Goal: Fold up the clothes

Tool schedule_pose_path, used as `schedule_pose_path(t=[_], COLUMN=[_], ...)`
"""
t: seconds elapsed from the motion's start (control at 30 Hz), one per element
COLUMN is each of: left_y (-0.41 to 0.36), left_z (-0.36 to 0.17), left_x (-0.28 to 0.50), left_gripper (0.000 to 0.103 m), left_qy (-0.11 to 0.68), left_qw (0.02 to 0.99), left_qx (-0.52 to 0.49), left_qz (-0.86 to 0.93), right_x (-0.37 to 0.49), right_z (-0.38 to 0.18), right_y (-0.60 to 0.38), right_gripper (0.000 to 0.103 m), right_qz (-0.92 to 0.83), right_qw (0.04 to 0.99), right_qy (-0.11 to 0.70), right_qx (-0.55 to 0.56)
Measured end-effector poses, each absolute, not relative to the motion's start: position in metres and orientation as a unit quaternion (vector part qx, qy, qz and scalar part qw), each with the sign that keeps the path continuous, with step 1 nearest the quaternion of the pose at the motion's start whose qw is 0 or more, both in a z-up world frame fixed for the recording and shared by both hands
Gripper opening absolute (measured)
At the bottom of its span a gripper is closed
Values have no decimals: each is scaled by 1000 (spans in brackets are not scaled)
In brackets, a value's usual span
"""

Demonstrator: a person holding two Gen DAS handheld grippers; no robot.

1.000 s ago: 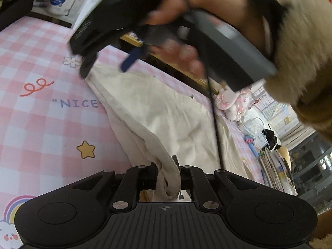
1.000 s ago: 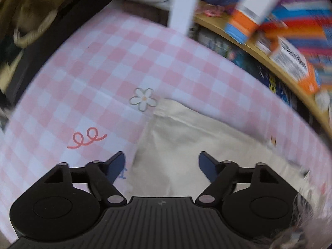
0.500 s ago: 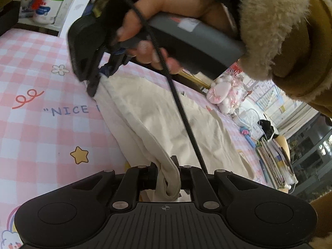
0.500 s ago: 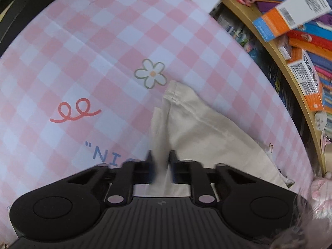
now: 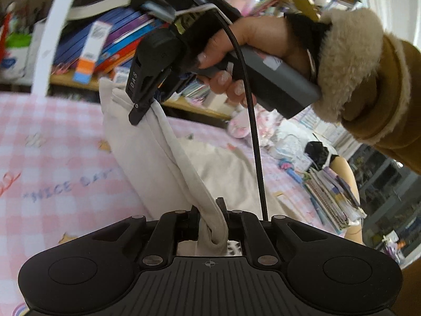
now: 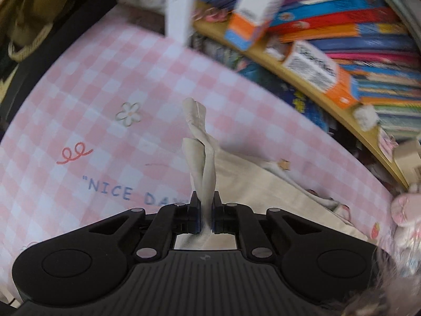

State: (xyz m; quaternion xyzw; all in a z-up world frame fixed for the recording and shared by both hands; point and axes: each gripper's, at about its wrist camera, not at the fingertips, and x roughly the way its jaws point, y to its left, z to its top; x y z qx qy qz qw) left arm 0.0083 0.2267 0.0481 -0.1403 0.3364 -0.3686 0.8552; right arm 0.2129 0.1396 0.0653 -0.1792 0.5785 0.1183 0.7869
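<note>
A cream-coloured garment (image 5: 147, 152) lies partly on the pink checked tablecloth (image 5: 52, 163) and partly hangs in the air. My left gripper (image 5: 209, 210) is shut on one bunched edge of it. My right gripper (image 6: 205, 205) is shut on another edge, and a twisted strip of the garment (image 6: 201, 158) stands up from its jaws. In the left wrist view the right gripper (image 5: 143, 100) is held by a hand (image 5: 252, 47) in a furry cuff, lifted above the table, with the cloth stretched between the two grippers.
A wooden shelf (image 6: 302, 79) packed with books and boxes runs along the table's far side. A white post (image 6: 180, 5) stands at the table's back edge. A pink plush toy (image 6: 405, 208) sits at the right. Stacked magazines (image 5: 331, 200) lie beyond the table's right end.
The right gripper shut on the garment's far edge and rose with it off the table. The left gripper kept its hold and the cloth now hangs taut between them.
</note>
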Motion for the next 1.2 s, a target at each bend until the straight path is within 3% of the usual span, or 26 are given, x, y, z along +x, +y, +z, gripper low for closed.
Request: schedule_pose_path(t=[0.47, 1.2], left_y=[122, -34], left_z=[57, 60], left_x=[-4, -28], left_gripper=[9, 9], left_qy=[337, 382], left_qw=[862, 885], left_qx=[-75, -5], left_qz=[-372, -265], right_x=[195, 170], right_z=[105, 101], right_y=[12, -172], right_gripper=[7, 7], right_qz=[141, 281], right_qw=[823, 848], right_qy=[536, 447], right_qx=[-125, -46])
